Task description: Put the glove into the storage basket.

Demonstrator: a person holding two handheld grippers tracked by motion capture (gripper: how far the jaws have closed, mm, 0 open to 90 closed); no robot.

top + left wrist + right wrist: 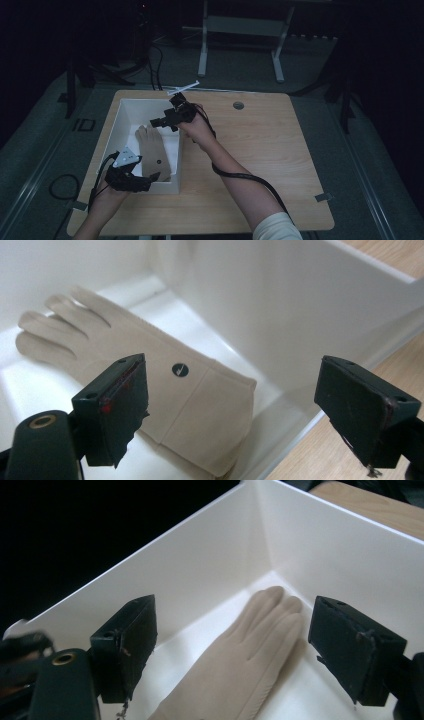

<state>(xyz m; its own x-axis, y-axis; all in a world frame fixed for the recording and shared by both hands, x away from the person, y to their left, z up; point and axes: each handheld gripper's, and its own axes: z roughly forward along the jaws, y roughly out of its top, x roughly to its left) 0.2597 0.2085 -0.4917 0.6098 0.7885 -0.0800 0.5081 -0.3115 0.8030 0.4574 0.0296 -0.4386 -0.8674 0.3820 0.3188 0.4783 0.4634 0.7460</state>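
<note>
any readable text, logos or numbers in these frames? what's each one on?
"ID": pale letters on the dark floor left of the light wooden table, high view.
Small round black badge with a white mark on the beige fabric glove: a logo, no letters readable.
White rectangular box: no print visible.

No legible text or labels

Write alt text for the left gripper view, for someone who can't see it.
A beige glove lies flat inside a white box, fingers pointing away, a small dark round logo near its cuff. The left gripper hangs above the cuff end with its two black jaws wide open, touching nothing. A strip of wooden table shows at the lower right.
</note>
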